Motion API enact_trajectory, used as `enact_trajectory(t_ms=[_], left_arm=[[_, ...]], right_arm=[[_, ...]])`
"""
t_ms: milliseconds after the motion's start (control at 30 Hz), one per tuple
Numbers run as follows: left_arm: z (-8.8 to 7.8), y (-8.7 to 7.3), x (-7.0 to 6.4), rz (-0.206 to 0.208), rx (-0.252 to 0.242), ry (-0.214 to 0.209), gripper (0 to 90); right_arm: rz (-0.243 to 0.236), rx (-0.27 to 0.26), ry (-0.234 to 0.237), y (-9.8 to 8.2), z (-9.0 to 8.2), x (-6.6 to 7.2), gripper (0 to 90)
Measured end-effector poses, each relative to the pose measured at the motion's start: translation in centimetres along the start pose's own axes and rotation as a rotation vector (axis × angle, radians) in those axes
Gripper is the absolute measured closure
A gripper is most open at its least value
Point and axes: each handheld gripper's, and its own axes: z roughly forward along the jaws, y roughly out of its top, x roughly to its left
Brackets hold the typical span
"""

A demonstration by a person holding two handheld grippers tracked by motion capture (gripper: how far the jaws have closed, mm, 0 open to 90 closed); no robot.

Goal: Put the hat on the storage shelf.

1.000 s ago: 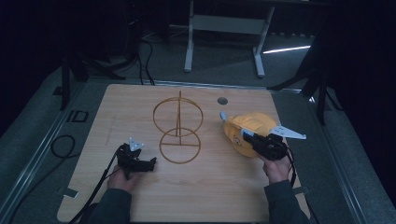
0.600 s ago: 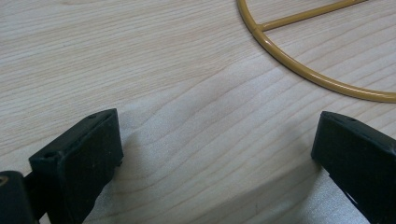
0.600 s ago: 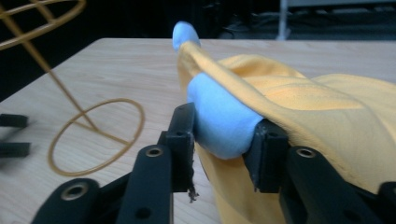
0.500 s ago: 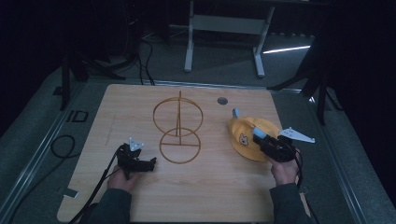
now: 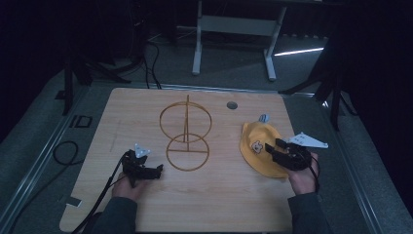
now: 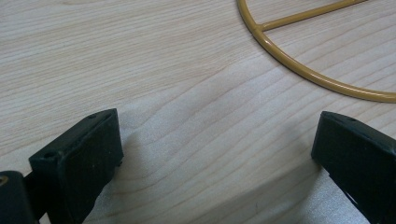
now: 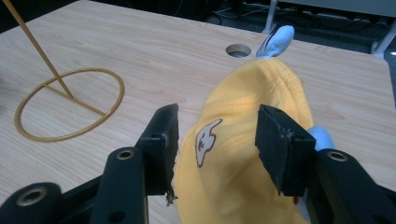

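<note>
A yellow cap (image 5: 257,146) with a small cartoon patch and pale blue bits lies on the right side of the wooden table (image 5: 219,204). My right gripper (image 5: 273,148) hangs over its near edge. Its jaws have just been opening. In the right gripper view the cap (image 7: 233,93) bulges up between them, and the right gripper (image 7: 218,114) is open, its pads apart from the cloth. A gold wire stand (image 5: 186,139) with two rings stands mid-table. My left gripper (image 5: 156,171) rests open on the wood beside the stand's base ring (image 6: 299,70), with bare table between the jaws of the left gripper (image 6: 217,126).
A round cable hole (image 5: 232,105) sits in the table's far edge, beyond the cap. The stand's base ring (image 7: 119,93) lies left of the cap. A white desk frame (image 5: 234,27) stands on the floor behind the table. Cables trail off the left.
The right gripper's jaws have come apart off the cap. The cap has sunk and spread flatter on the table, a little nearer the person. The left gripper has kept still.
</note>
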Motion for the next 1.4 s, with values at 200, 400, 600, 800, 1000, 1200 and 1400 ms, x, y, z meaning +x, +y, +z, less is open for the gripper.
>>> enact_trajectory(t_ms=[200, 400, 600, 800, 1000, 1200, 1400], left_arm=[[0.0, 0.0, 0.0, 0.000, 0.000, 0.000, 2.0], [0.0, 0.0, 0.0, 0.000, 0.001, -0.001, 2.0], [0.0, 0.0, 0.0, 0.000, 0.001, -0.001, 2.0], [0.0, 0.0, 0.0, -0.002, -0.001, -0.001, 2.0], [0.0, 0.0, 0.0, -0.003, -0.001, -0.001, 2.0], [0.0, 0.0, 0.0, 0.001, 0.001, 0.000, 2.0], [0.0, 0.0, 0.0, 0.001, 0.000, -0.001, 2.0]], right_arm=[[-0.036, 0.044, -0.005, 0.9, 0.1, -0.3, 46.7], [-0.084, 0.081, -0.013, 1.8, 0.4, -0.6, 46.4], [-0.122, 0.135, -0.019, 2.8, 0.7, -0.9, 46.0], [-0.160, 0.201, -0.025, 3.5, 1.0, -1.6, 45.6], [-0.180, 0.255, -0.028, 4.3, 1.6, -2.3, 45.6], [-0.202, 0.311, -0.026, 4.9, 2.1, -2.5, 45.1], [-0.211, 0.371, -0.028, 5.5, 2.8, -3.2, 44.7]])
